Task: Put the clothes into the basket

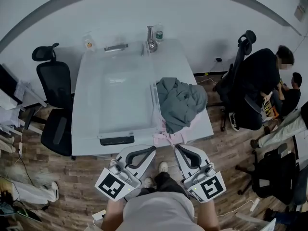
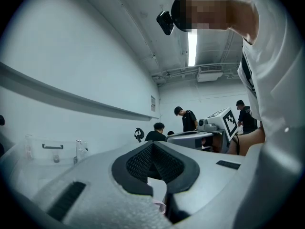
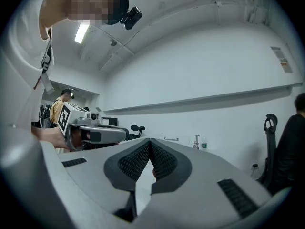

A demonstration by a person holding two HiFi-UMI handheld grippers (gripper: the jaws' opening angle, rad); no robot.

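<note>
— Jaws first: what have they got?
— Both pairs are closed: the left gripper [image 2: 152, 146] and the right gripper [image 3: 149, 141] each pinch the pink garment [image 1: 166, 137] draped over the near edge of the table [image 1: 192, 66] (a pink sliver shows in each gap).
— And the other clothes?
— A grey heap [image 1: 180, 102] lies just behind, touching the pink one, on the table beside the right wall of the basket [image 1: 149, 76], outside it.
</note>
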